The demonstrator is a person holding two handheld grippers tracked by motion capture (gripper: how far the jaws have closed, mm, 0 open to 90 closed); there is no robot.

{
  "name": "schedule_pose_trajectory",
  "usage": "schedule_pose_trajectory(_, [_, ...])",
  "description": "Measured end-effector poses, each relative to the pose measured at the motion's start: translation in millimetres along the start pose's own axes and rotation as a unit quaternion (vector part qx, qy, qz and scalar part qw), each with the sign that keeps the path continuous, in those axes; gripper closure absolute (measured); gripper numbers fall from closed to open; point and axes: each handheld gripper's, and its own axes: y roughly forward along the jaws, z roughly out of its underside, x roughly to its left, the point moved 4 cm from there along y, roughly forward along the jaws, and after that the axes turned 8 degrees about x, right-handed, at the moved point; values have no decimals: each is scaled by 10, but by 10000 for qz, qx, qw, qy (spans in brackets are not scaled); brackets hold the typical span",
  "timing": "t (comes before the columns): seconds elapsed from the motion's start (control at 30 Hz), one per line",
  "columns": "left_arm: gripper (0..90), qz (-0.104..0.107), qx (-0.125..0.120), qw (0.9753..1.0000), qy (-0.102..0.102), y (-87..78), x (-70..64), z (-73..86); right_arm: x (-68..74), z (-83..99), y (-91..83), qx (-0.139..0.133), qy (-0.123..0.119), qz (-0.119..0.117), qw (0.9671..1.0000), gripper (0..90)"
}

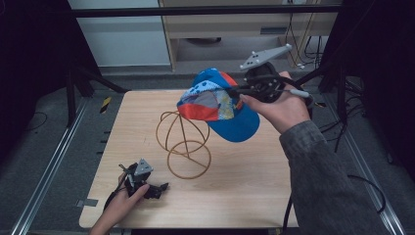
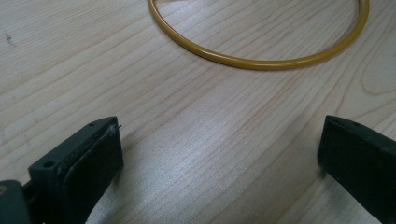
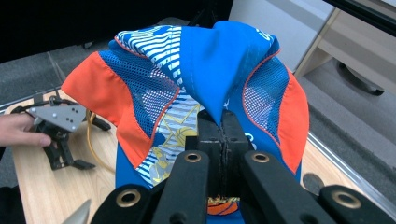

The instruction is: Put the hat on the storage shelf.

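Right claw (image 3: 222, 135) pinches cap (image 1: 220, 104) aloft, brim twd person.

One cap (image 1: 220, 105), one wire stand (image 1: 183, 142) (gold-coloured), two tools.

A pale wooden table (image 1: 254, 181) – grey floor (image 1: 49, 117) and a cabinet (image 1: 235, 29) beyond.

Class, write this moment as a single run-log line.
right gripper: shut on cap, held above wire stand | left gripper: open, resting on table near stand base | cap not yet on stand
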Motion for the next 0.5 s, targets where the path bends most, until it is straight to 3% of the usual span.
schedule_pose_trajectory(0.2, [0, -7, -4, 10000, -1, 1, 0, -1, 85, -297, 174, 83, -222, 9, 9997, 900])
schedule_pose_trajectory(0.5, [0, -16, -8, 10000, -8, 2, -1, -2, 168, -545, 509, 437, -429, -11, 9981, 900])
